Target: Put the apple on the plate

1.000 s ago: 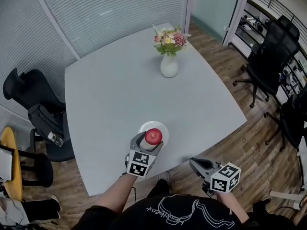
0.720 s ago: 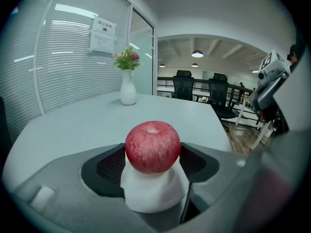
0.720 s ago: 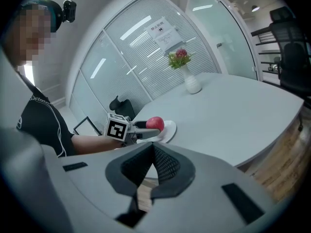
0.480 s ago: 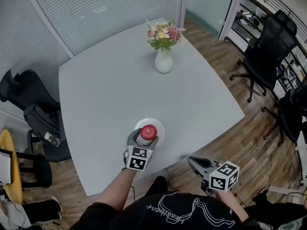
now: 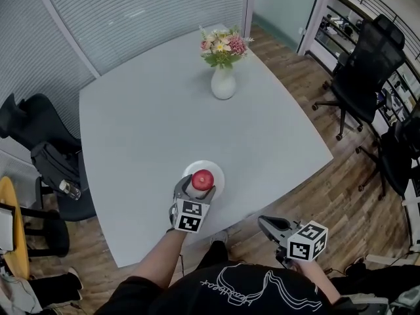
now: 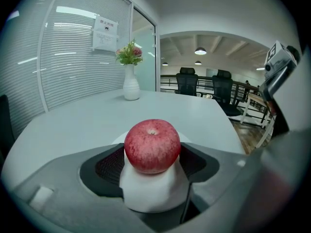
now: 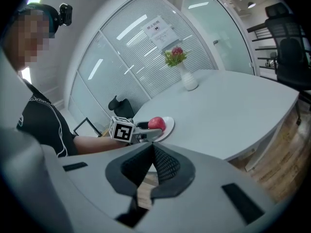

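Note:
A red apple [image 5: 203, 179] sits over the white plate [image 5: 217, 172] near the front edge of the grey table [image 5: 157, 110]. My left gripper [image 5: 199, 186] is shut on the apple, with a dark pad pressed to each side of it [image 6: 152, 144]. Whether the apple rests on the plate or hangs just above it I cannot tell. White shows under the apple between the jaws. My right gripper [image 5: 265, 224] is shut with nothing in it, held off the table's front edge over the wooden floor. The right gripper view shows the apple [image 7: 156, 123] and plate [image 7: 169, 126] from the side.
A white vase of flowers [image 5: 223, 83] stands at the table's far side. Black office chairs stand at the right [image 5: 364, 64] and left [image 5: 39, 136]. A glass wall with blinds [image 5: 144, 18] runs behind the table.
The head view has shifted slightly. My left gripper stays shut on the apple over the plate. The right gripper has hardly moved.

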